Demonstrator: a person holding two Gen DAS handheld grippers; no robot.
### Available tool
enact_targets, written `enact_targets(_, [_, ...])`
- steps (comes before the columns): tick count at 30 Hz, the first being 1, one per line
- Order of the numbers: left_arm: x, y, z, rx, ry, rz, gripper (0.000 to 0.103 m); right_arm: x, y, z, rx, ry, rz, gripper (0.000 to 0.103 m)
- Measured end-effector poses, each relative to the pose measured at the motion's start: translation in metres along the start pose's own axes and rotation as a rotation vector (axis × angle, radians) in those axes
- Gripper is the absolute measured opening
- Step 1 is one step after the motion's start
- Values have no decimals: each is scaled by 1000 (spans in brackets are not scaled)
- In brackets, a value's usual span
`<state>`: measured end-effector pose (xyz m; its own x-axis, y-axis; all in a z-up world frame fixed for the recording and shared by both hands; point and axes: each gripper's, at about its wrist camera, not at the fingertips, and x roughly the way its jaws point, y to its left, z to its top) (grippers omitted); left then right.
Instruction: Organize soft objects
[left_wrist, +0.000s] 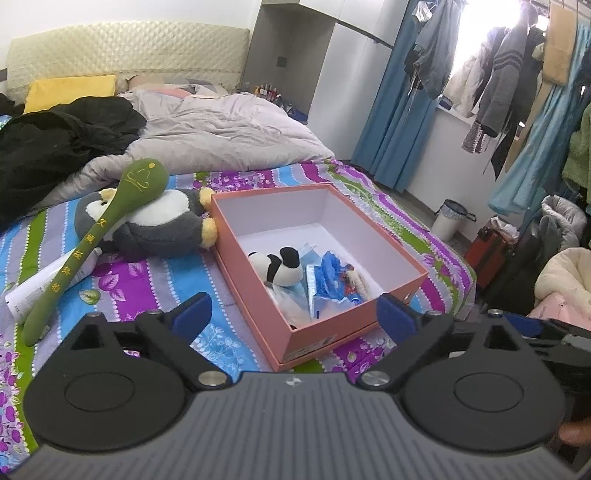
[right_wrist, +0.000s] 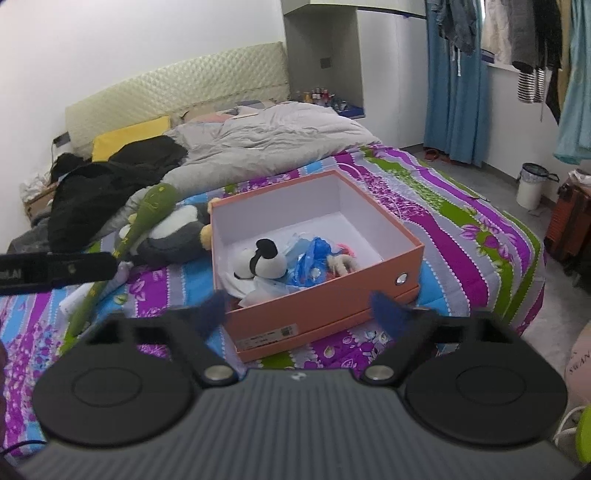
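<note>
Partway through, by the look of it. Already in the orange box (left_wrist: 258, 266) on the bed (left_wrist: 155, 280): a small panda plush (left_wrist: 279, 267), a blue plastic bag (left_wrist: 330, 271) and a small pale doll (right_wrist: 341, 264), all bunched toward the near end, with the far half of the box bare.

Still outside, just left of the box: a grey penguin plush (left_wrist: 162, 225) lying on its side, its yellow feet touching the box wall, and a long green padded mallet (left_wrist: 92, 236) resting across it. Beneath the mallet's handle, a white tube (left_wrist: 44, 282) on the bedsheet. Farther back, a black garment (left_wrist: 62, 144) and a grey duvet (left_wrist: 221, 129), probably not part of the job.

Left claw (left_wrist: 293, 314) spread wide and empty, hanging over the near left corner of the box. Right claw (right_wrist: 301, 312) likewise wide apart with nothing between the blue pads, poised above the near wall of the box.

Left to do, as judged: the penguin and the mallet into the box, most likely the mallet first, since it lies on top.
</note>
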<state>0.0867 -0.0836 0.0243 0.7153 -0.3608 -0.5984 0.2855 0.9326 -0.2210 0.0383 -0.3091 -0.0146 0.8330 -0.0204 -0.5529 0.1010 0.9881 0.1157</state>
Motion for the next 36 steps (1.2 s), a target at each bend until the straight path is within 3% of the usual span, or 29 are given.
enact_targets(7, [0, -1, -2, 25, 3, 12, 103, 1, -5, -1, 3, -2, -24, 98])
enact_targets(12, [-2, -2, -2, 31, 2, 18, 103, 2, -4, -2, -7, -4, -37, 103])
enact_targets(36, [1, -2, -4, 41, 23, 37, 103, 1, -5, -1, 9, -5, -36, 103])
